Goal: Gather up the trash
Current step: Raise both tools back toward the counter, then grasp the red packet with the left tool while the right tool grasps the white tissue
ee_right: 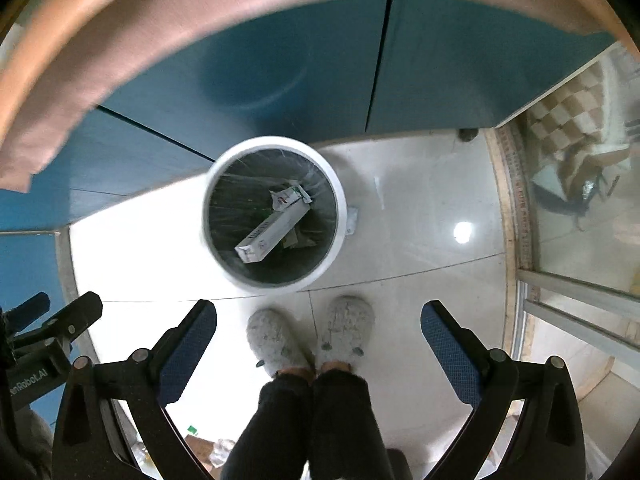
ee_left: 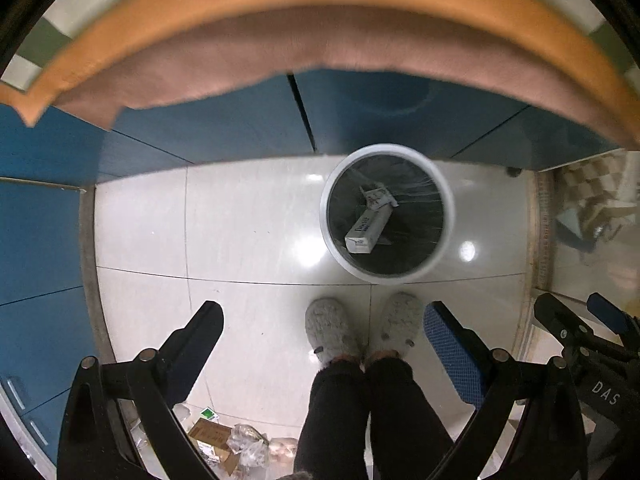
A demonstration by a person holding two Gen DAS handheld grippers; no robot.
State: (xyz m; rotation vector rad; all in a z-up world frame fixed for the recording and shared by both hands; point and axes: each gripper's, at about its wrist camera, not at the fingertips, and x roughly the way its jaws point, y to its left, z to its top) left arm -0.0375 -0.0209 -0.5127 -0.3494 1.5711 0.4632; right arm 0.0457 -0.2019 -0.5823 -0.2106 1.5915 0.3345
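A white round trash bin [ee_left: 448, 208] with a dark liner stands on the tiled floor below me; it also shows in the right wrist view [ee_right: 340, 208]. Inside lie a long white carton [ee_left: 366, 229] [ee_right: 272, 232] and a crumpled white wrapper [ee_left: 376, 196] [ee_right: 286, 199]. My left gripper [ee_left: 324, 328] is open and empty, high above the floor. My right gripper [ee_right: 318, 322] is open and empty beside it, also above the bin. The right gripper shows at the left view's right edge [ee_left: 576, 320].
Blue cabinet fronts [ee_left: 224, 120] run behind and left of the bin. An orange-pink cloth [ee_left: 280, 40] hangs over the counter edge. The person's grey slippers [ee_left: 332, 332] stand by the bin. Cardboard and plastic scraps [ee_left: 224, 440] lie on the floor behind. A glass door [ee_right: 580, 200] is at right.
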